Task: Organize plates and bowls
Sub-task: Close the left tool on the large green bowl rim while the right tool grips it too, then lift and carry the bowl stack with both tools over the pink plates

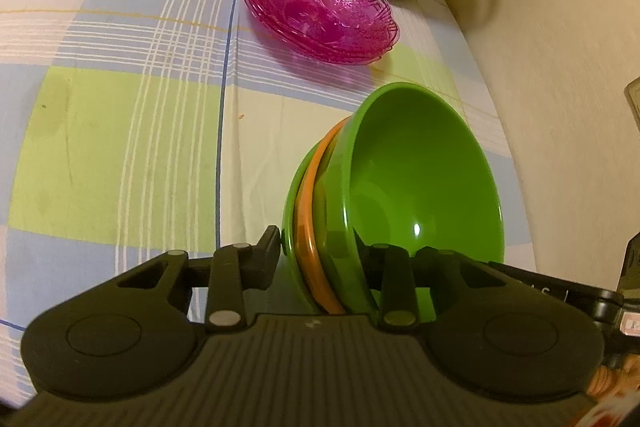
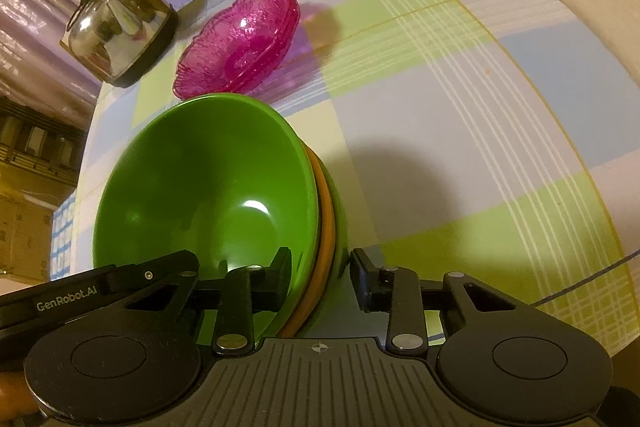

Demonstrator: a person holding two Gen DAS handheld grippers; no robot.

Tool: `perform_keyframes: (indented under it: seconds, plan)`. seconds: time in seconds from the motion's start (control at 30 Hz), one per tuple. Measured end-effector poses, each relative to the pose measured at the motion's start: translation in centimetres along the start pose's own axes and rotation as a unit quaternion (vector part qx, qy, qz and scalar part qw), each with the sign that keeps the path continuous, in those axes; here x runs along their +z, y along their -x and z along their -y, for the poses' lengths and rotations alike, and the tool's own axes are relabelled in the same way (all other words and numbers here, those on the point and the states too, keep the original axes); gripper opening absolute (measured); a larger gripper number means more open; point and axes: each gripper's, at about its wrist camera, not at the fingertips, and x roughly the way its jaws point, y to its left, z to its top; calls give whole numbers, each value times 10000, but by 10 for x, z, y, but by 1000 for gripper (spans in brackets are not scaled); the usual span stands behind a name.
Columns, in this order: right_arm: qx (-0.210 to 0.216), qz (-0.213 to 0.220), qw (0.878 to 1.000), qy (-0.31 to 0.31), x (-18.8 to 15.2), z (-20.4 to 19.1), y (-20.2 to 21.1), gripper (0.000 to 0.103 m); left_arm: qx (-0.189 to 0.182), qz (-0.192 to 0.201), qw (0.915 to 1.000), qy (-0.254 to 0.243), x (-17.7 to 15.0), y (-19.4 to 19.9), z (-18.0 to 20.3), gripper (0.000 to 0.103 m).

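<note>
Left gripper (image 1: 320, 247) and right gripper (image 2: 320, 275) each clamp opposite rims of nested green-and-orange bowl stack (image 1: 420, 183), pink glass dishes (image 1: 320, 7) beyond the fingers.

Both claws matte black: left claw (image 1: 318, 253), right claw (image 2: 320, 277). Ribbed base plate, round side discs, silver pivot pins w/ link arms. White "GenRobot.AI" lettering in right wrist view.
</note>
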Motion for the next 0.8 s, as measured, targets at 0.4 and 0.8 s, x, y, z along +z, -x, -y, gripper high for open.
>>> perform_keyframes:
  seconds: [0.4, 0.8]
  plan:
    - [-195, 4, 9997, 166, 1, -6, -5, 28, 94, -11, 9999, -115, 0, 0, 2, 28]
    - [-187, -7, 9997, 126, 3, -10, 0, 27, 158, 12, 9997, -181, 0, 3, 6, 28]
